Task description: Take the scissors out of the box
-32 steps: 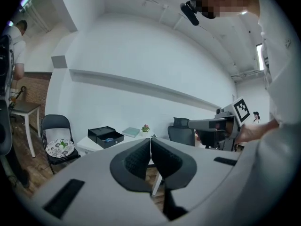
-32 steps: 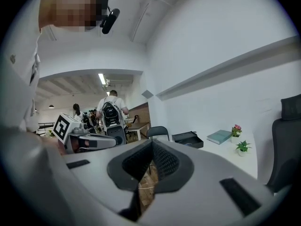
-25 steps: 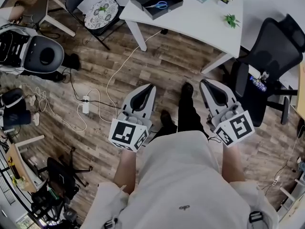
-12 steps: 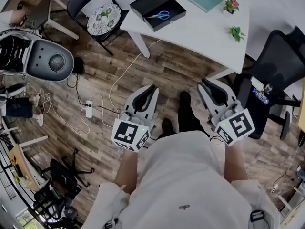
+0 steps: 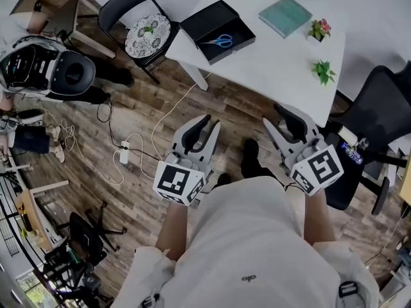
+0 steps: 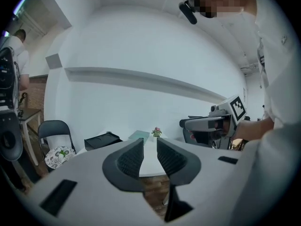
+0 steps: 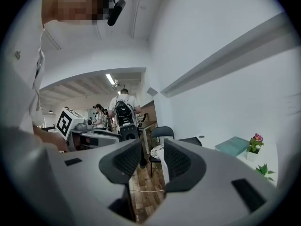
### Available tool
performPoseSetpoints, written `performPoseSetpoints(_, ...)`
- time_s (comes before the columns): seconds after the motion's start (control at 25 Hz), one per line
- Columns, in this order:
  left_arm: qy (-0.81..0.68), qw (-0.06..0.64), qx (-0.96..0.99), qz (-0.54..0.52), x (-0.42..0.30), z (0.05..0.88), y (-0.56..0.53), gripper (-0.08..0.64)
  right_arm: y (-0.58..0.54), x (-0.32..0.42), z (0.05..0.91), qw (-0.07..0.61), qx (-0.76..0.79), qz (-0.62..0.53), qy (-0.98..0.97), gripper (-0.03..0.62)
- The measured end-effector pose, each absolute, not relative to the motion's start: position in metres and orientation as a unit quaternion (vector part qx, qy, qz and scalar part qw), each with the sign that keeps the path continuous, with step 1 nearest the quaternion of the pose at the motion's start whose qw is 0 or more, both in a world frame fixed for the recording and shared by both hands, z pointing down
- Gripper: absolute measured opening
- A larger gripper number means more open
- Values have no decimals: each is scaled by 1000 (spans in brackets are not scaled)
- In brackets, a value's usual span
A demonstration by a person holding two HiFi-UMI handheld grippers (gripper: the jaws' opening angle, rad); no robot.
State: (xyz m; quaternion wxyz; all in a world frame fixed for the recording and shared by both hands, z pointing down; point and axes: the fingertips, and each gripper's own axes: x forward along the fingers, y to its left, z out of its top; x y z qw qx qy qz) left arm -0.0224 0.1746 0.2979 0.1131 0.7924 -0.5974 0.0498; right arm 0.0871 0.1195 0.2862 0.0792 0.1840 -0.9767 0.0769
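Note:
An open black box (image 5: 217,23) lies on the near left corner of the white table (image 5: 276,56). Blue-handled scissors (image 5: 221,41) rest inside it. Both grippers hang over the wooden floor, short of the table and well apart from the box. My left gripper (image 5: 207,122) is open with nothing between its jaws; in the left gripper view the left gripper (image 6: 150,142) points at the table, with the box (image 6: 102,140) ahead to the left. The jaws of my right gripper (image 5: 275,115) are opening and empty; the right gripper (image 7: 153,145) shows the same in its own view.
A teal book (image 5: 286,16) and two small potted plants (image 5: 319,29) (image 5: 323,70) sit on the table. A folding chair with a patterned cushion (image 5: 146,34) stands left of it, and a black office chair (image 5: 379,108) to the right. Cables and a power strip (image 5: 125,153) lie on the floor.
The table and box have come nearer in the head view as the person walks toward them, both grippers carried along. The right jaws have spread apart.

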Motion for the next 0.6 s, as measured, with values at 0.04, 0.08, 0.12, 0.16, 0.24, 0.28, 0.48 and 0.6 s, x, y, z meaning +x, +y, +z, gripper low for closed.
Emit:
performPoseSetpoints(0.04,-600,112,791,51,-22,297,167,98,111,88,286,78,181,77,-977,156)
performPoseSetpoints(0.08,-603,110,789,51,-22,296,160,99,103,88,286,77,178,78,-978,156)
performPoseSetpoints(0.12,-605,109,787,52,-21,295,152,100,95,88,286,76,175,78,-978,156)
performPoseSetpoints(0.16,-608,108,785,53,-20,295,145,101,88,89,286,74,172,79,-979,158)
performPoseSetpoints(0.24,-613,107,781,54,-16,294,132,101,76,91,286,73,163,80,-981,157)
performPoseSetpoints(0.28,-615,106,780,54,-13,293,125,103,71,92,286,72,159,80,-981,158)
performPoseSetpoints(0.48,-621,110,774,56,3,298,99,104,48,97,290,73,136,85,-984,158)
performPoseSetpoints(0.6,-624,116,771,60,9,301,89,104,35,100,294,74,129,88,-985,158)
